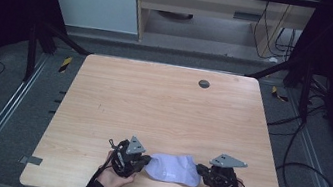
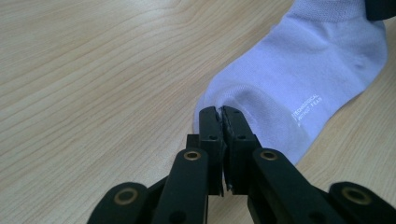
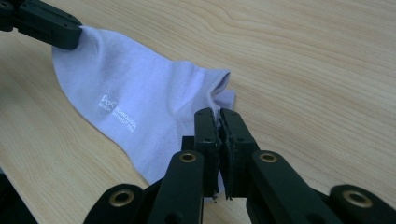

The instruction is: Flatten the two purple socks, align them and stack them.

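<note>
Two grippers pinch opposite ends of a pale lilac knitted sock near the front edge of the table.

The left gripper [image 2: 219, 112] is clenched on the sock's [image 2: 299, 74] rounded end, its jaws pressed together with a fold of fabric between the tips; the right gripper [image 3: 218, 114] is likewise closed on the opposite, open-looking end. The sock [image 1: 171, 169] lies flat between them on the light wooden table [image 1: 163, 103], printed lettering up. Both holds look shallow, taken right at the fabric's edge, so a firm pull or lift could probably slip the knit out of one pinch. In the high view, both hands [image 1: 114, 179] come in low from the near edge, the grippers angled inward toward each other.
</note>
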Available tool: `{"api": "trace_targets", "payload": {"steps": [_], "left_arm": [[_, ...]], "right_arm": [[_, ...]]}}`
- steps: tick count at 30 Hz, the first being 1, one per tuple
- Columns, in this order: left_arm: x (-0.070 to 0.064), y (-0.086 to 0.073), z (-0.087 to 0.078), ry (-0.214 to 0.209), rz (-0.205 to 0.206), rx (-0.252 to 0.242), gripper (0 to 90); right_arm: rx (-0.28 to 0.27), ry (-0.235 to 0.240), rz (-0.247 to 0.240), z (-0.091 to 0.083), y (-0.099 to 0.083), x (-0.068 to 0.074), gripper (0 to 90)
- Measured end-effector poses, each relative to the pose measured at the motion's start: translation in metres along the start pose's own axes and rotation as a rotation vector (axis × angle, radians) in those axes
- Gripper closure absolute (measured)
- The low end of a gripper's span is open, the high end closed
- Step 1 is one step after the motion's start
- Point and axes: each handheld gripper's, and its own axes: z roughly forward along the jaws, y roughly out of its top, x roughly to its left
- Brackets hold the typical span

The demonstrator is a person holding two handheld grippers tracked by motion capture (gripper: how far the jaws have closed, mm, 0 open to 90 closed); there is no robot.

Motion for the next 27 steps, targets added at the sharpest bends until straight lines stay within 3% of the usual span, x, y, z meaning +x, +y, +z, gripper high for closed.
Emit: {"api": "trace_targets", "payload": {"steps": [10,14,18,22,27], "left_arm": [[0.003,-0.005,0.009,0.006,-0.006,0.024,85.7],[0.004,-0.006,0.008,0.020,-0.009,0.011,78.2],[0.004,-0.001,-0.003,0.035,-0.013,-0.051,71.0],[-0.004,0.008,-0.008,0.027,0.011,-0.105,70.9],[-0.020,0.010,0.013,0.018,0.069,-0.069,77.3]], "right_arm": [[0.042,-0.031,-0.004,0.014,-0.006,-0.007,85.8],[0.054,-0.045,-0.012,0.017,-0.007,-0.007,79.2],[0.009,-0.061,-0.019,0.011,-0.006,-0.005,72.2],[-0.078,-0.040,-0.031,0.006,-0.002,-0.002,75.4],[-0.090,0.010,-0.040,0.015,0.000,0.004,87.8]]}}
